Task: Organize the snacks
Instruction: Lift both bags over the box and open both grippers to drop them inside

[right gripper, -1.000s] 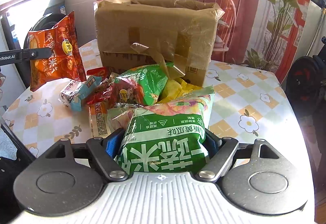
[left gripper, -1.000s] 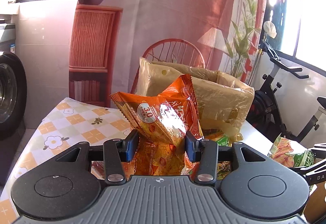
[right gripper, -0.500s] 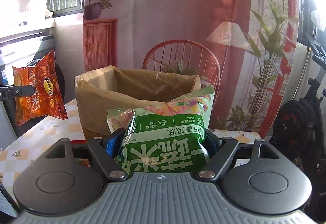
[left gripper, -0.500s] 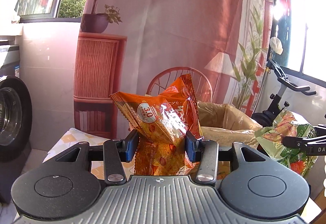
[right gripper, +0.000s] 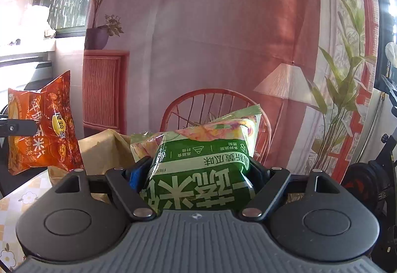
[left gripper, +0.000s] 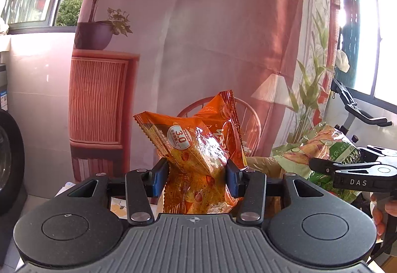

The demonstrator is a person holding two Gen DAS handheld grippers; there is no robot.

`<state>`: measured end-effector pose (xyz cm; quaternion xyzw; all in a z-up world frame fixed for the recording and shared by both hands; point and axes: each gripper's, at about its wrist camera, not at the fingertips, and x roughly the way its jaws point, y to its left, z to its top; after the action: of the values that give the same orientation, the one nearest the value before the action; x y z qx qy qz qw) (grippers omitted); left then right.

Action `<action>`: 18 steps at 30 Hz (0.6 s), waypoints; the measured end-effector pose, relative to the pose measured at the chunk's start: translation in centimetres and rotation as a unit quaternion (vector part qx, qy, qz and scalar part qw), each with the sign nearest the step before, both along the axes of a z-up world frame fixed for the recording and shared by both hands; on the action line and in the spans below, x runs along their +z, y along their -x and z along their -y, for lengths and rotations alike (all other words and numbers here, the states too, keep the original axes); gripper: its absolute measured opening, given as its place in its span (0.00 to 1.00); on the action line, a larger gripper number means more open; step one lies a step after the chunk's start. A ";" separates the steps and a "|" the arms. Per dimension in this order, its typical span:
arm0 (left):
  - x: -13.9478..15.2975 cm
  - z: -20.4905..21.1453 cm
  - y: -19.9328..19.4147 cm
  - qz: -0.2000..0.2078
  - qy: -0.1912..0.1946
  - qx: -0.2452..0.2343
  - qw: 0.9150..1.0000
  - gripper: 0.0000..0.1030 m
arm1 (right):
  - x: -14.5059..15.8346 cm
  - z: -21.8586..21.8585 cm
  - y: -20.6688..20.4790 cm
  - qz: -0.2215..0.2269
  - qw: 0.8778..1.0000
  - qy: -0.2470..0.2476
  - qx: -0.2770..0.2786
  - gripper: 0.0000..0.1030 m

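Lift under way on both sides. Left gripper (left gripper: 196, 175) stays clamped on the orange snack bag (left gripper: 198, 161), pads pinching it at mid-height, bag upright and crumpled above the jaws. Right gripper (right gripper: 198, 173) stays clamped on the green snack bag (right gripper: 201, 166), jaws set wide around its puffy body, print upside down toward the camera.

Change from a second ago: then both views looked down on the flowered table and the loose snack pile beside the cardboard box. Now both bags ride high, the pile has dropped out of sight, and only a strip of the box rim (right gripper: 104, 149) shows past the right gripper, with a corner of the tablecloth (right gripper: 15, 201) at lower left. From the left wrist view the box is nearly hidden behind the orange bag. Each view catches the other hand's bag off to its side, well apart, both clear of the table.

Reading: pick-up step looks done for two snacks at once; both sit at about box-rim level or above, on the near side of the box. Likely next is carrying them over the opening and letting go. Box interior is not visible now, so room inside cannot be judged.
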<state>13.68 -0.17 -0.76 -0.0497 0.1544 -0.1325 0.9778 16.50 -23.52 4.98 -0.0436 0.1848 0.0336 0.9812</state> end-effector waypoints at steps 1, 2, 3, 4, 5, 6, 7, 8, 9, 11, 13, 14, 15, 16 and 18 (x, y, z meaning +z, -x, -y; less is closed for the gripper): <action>-0.1 0.2 -0.8 -0.003 0.003 -0.002 1.000 0.49 | -0.1 -0.1 -0.8 -0.002 1.000 0.001 -0.002 0.78; -0.1 0.3 -1.5 -0.004 0.005 -0.004 1.000 0.49 | -0.4 -0.2 -1.7 -0.007 1.000 0.000 -0.004 0.78; -0.2 0.5 -2.2 -0.005 0.006 -0.005 1.000 0.49 | -0.6 -0.2 -2.4 -0.011 1.000 0.000 -0.005 0.78; -0.4 0.7 -2.8 -0.006 0.006 -0.005 1.000 0.49 | -0.8 -0.3 -3.1 -0.016 1.000 0.000 -0.006 0.78; -0.5 0.8 -3.5 -0.008 0.007 -0.005 1.000 0.49 | -1.2 -0.4 -3.8 -0.021 1.000 0.001 -0.008 0.78; -0.6 1.0 -4.1 -0.008 0.006 -0.006 1.000 0.49 | -1.5 -0.4 -4.4 -0.025 1.000 0.001 -0.010 0.78; -0.7 1.2 -4.4 -0.007 0.002 -0.007 1.000 0.49 | -1.8 -0.4 -4.9 -0.028 1.000 0.000 -0.012 0.78; -0.9 1.4 -4.8 -0.005 -0.002 -0.009 1.000 0.49 | -2.1 -0.3 -5.4 -0.033 0.999 -0.002 -0.014 0.78; -1.0 1.6 -5.2 -0.006 -0.006 -0.012 1.000 0.49 | -2.3 -0.3 -5.7 -0.036 0.999 -0.005 -0.016 0.78; -1.3 1.9 -5.8 -0.011 -0.009 -0.018 1.000 0.49 | -2.8 -0.2 -6.5 -0.048 0.999 -0.009 -0.019 0.78; -1.7 2.1 -6.5 -0.017 -0.012 -0.023 1.000 0.49 | -3.3 -0.3 -7.1 -0.058 0.998 -0.010 -0.019 0.78; -1.9 2.2 -6.9 -0.021 -0.015 -0.026 0.999 0.49 | -3.5 -0.3 -7.4 -0.062 0.998 -0.010 -0.019 0.78; -2.1 2.2 -7.2 -0.025 -0.016 -0.027 0.999 0.50 | -3.7 -0.4 -7.7 -0.065 0.998 -0.009 -0.019 0.78; -2.3 2.3 -7.5 -0.028 -0.017 -0.028 0.999 0.50 | -3.9 -0.5 -7.9 -0.069 0.997 -0.010 -0.019 0.78; -2.7 2.3 -8.0 -0.036 -0.018 -0.030 0.999 0.50 | -4.2 -0.5 -8.1 -0.075 0.997 -0.012 -0.018 0.78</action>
<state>21.66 -2.51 -3.42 -0.0316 0.1929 -0.1573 0.9680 24.63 -22.99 0.79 -0.0255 0.2579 0.0218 0.9656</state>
